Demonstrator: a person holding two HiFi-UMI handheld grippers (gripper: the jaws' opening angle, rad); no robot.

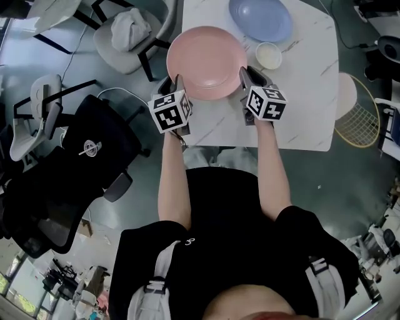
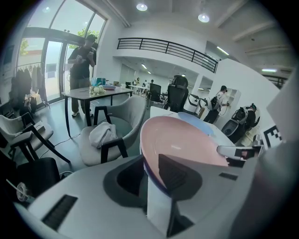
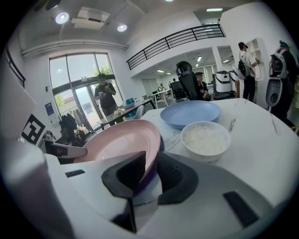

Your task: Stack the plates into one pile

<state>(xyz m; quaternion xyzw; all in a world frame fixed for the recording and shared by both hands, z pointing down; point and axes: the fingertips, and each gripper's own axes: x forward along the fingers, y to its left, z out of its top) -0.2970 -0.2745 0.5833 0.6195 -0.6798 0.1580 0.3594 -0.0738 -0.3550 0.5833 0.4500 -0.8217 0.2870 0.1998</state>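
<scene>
A pink plate [image 1: 206, 62] lies on top of a dark purple plate [image 3: 152, 172], of which only the rim shows. The pair sits at the near left corner of the white marble table [image 1: 300, 112]. My left gripper [image 1: 176, 84] has the pair's left rim between its jaws, pads against it [image 2: 152, 163]. On the opposite rim my right gripper [image 1: 247, 78] is closed the same way [image 3: 149, 163]. A light blue plate [image 1: 260, 19] rests further back on the table. A small white bowl [image 1: 269, 55] stands between it and the pink plate.
A grey chair [image 1: 131, 34] with a white cloth on it stands left of the table. Black office chairs [image 1: 87, 150] are at my left. A wire basket [image 1: 359, 122] is on the floor to the right. People stand in the background [image 2: 81, 60].
</scene>
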